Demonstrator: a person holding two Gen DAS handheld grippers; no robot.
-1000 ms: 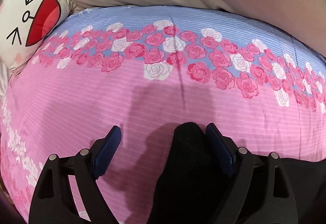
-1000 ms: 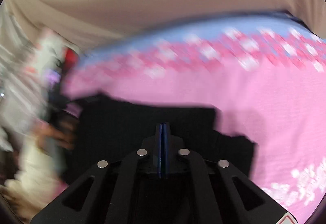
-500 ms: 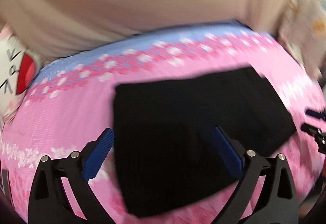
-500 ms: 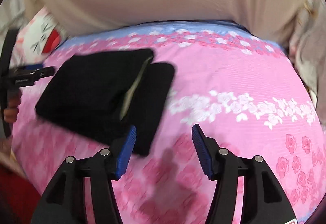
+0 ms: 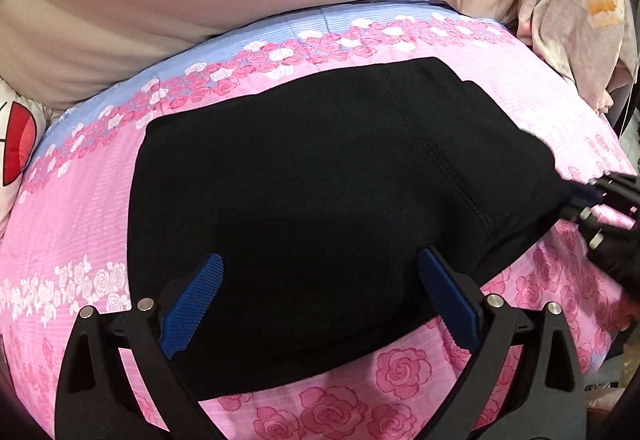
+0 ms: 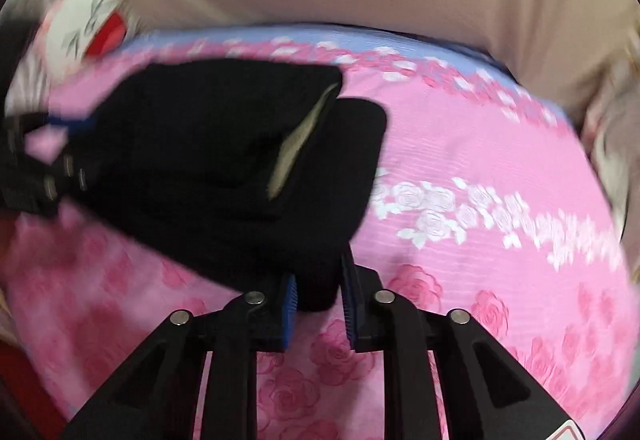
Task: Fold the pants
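Pants (image 5: 320, 180): folded compact on bed (image 5: 80, 200) | left tongs (image 5: 320, 304): apart, 6 o'clock | right tongs (image 6: 318, 304): clamping pants corner | judged nearly done; final tidy left

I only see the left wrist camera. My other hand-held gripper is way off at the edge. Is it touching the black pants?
Observer: Yes. In the right wrist view, a corner of the pants sits between the narrow jaws of the right hand-held gripper. Blur hides whether they pinch it.
Child: Are the pants black all over?
Observer: Not quite. On that side a pale strip peeks out of the fold.
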